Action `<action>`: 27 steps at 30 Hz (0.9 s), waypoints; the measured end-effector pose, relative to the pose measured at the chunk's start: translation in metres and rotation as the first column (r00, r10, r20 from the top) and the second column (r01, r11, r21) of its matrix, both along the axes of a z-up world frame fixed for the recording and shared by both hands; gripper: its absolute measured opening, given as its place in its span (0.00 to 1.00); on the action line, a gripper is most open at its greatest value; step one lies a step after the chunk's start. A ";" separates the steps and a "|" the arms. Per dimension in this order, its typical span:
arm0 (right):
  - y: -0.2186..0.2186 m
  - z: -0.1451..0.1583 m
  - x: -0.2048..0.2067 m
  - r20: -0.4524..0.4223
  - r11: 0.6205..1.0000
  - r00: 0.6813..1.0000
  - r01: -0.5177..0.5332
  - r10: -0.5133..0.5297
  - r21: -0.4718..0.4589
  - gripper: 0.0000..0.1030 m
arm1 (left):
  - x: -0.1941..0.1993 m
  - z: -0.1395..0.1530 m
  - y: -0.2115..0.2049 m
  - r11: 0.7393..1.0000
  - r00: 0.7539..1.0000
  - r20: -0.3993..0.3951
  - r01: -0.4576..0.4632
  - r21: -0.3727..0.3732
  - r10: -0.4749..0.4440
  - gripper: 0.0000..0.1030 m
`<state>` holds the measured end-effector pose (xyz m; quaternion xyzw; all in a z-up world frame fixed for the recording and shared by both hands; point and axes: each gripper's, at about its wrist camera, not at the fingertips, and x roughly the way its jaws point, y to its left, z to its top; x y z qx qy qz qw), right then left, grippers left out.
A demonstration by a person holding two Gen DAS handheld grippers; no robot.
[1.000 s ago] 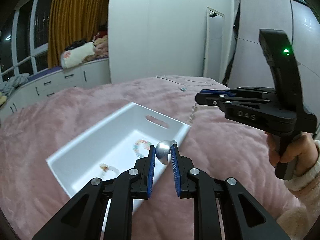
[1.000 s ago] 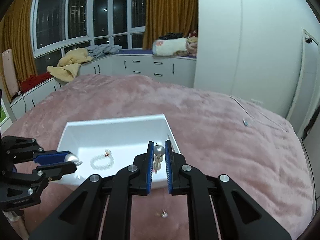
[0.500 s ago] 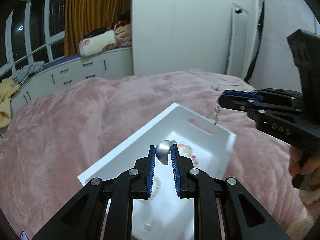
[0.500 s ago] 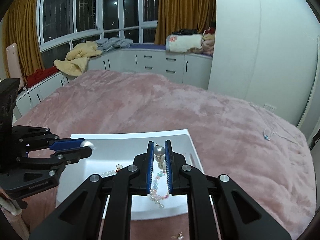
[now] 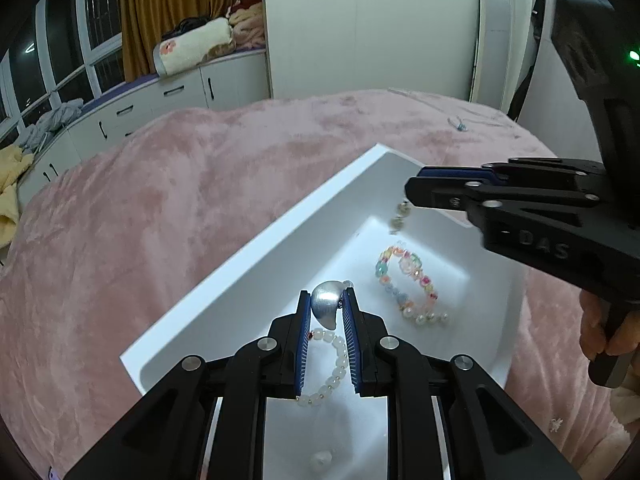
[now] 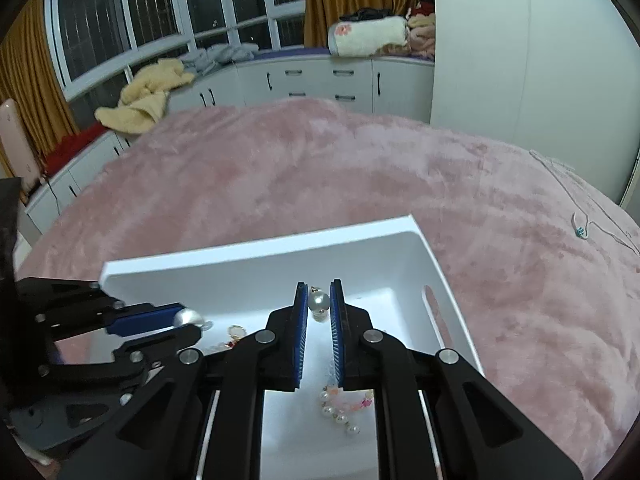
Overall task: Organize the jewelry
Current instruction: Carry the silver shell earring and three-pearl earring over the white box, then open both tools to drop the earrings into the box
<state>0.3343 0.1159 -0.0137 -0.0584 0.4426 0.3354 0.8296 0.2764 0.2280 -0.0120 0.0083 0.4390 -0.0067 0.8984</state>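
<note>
On the bed (image 6: 360, 168), spread with a pink plush blanket, sits a white bin (image 5: 256, 268) with a slot handle in one end wall; both claws hang over its open top, angled downward into it.

The left claw (image 5: 327, 312) is pinched narrow on a silver shell-shaped earring (image 5: 326, 306), which pokes out past the tips of the blue pads. The right claw (image 6: 319, 308) is squeezed tight on a pearl drop earring (image 6: 319, 303), whose lower beads dangle under the tips in the left wrist view. A hand (image 5: 600, 332) grips the right claw's handle at the frame edge.

Inside the bin, on its floor, lie a colourful beaded bracelet (image 5: 404, 280) under the right claw and a pale bead bracelet (image 5: 332, 360) under the left one, with a small pale piece (image 5: 321, 458) nearer the camera. One small item (image 5: 555, 424) lies outside on the blanket, just beside the bin.

The step in hand looks like delivery: two earrings are carried over the bin, neither let go yet. The next move calls for lowering each claw a little closer to the floor, then spreading the pads so the pieces drop onto bare floor rather than tangling in the bracelets. After that, the stray item on the blanket probably needs collecting.
</note>
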 end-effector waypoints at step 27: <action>0.008 -0.022 0.005 -0.068 1.000 0.998 0.007 -0.008 -0.025 0.56 | 0.002 -0.012 0.006 0.998 0.998 -0.029 -0.054 0.022 0.055 0.52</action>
